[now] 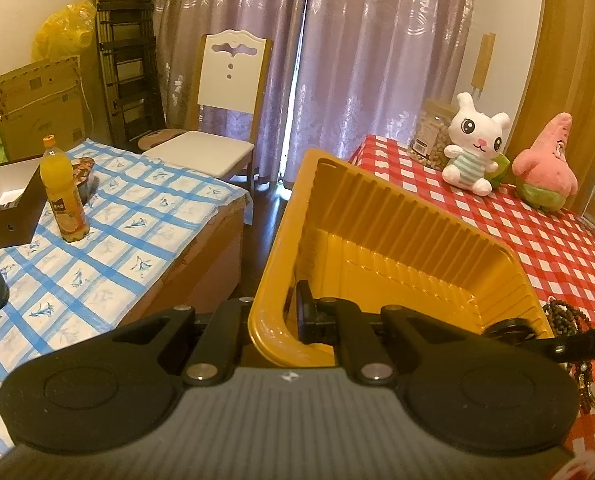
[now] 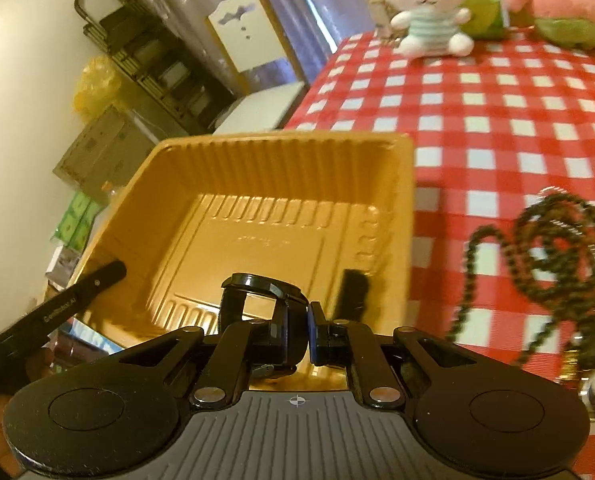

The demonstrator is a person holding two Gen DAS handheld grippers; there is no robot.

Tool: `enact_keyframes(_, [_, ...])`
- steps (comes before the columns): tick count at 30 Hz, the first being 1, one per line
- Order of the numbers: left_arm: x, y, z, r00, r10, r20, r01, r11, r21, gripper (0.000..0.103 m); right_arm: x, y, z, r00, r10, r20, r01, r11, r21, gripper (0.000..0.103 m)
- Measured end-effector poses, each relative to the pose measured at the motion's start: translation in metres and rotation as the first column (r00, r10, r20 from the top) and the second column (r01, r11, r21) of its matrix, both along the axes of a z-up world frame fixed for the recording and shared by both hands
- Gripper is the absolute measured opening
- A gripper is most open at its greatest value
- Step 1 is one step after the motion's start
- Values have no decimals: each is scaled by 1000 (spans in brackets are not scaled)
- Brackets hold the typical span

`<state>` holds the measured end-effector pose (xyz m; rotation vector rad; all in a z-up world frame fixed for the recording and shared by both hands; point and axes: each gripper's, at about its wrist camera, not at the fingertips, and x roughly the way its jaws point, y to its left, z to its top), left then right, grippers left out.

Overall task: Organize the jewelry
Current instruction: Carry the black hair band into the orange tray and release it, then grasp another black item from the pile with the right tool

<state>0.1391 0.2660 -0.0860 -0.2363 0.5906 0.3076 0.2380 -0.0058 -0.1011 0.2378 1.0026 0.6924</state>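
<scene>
The left gripper (image 1: pixel 275 314) clamps the near left wall of a ribbed, golden-yellow plastic tray (image 1: pixel 381 216), one finger (image 1: pixel 305 312) inside the wall and the other outside it, holding the tray tilted at the edge of a table covered in red-and-white checked cloth (image 1: pixel 537 248). The tray spreads ahead and to the right of that gripper.

The right gripper (image 2: pixel 297 338) is closed on a black wristwatch (image 2: pixel 257 300), whose case and looped band stand just ahead of its fingertips, above the tray's (image 2: pixel 281 216) near edge and floor. From this side the left gripper's black finger (image 2: pixel 97 280) shows at the tray's left wall.

A tangle of dark beaded necklaces (image 2: pixel 545 256) lies on the checked cloth (image 2: pixel 477 120) to the right of the right gripper, just outside the tray's right wall; the left wrist view shows the same beads (image 1: pixel 569 320) past the tray's far right corner.

Farther ahead of both grippers, at the back of the table, sit a white plush rabbit in a striped shirt (image 1: pixel 475 140) and a pink plush starfish in green shorts (image 1: pixel 545 164).
</scene>
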Motion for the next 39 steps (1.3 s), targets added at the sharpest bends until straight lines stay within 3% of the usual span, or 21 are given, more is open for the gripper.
enact_keyframes(5, [0, 3, -2, 1000, -16, 2, 16, 1000, -9, 7, 7, 10, -11, 1000, -9, -22, 9, 1000, 14, 11])
enact_keyframes(8, [0, 5, -4, 1000, -17, -2, 17, 1000, -15, 7, 2, 14, -9, 1000, 6, -5, -6, 999, 36, 20])
enact_keyframes(10, [1, 6, -5, 1000, -21, -3, 21, 1000, -17, 7, -4, 15, -5, 1000, 14, 13, -14, 999, 29, 41])
enact_keyframes(12, [1, 8, -6, 1000, -24, -3, 24, 1000, -18, 7, -8, 12, -3, 1000, 13, 26, -14, 999, 35, 46])
enact_keyframes(18, [2, 8, -6, 1000, -27, -1, 27, 999, -19, 7, -26, -7, 9, 997, -6, 72, 4, 1000, 29, 46])
enact_keyframes(24, [3, 8, -7, 1000, -24, -3, 24, 1000, -15, 7, -43, -57, 17, 991, -106, 85, 105, 994, 21, 47])
enact_keyframes(32, [6, 10, -9, 1000, -15, -13, 14, 1000, -9, 7, -50, -125, 7, 968, -243, 62, 248, 964, -95, 48])
enact_keyframes(39, [6, 7, -7, 1000, -9, -18, 9, 1000, 6, 8, -54, -158, -2, 959, -263, 107, 280, 939, -199, 48])
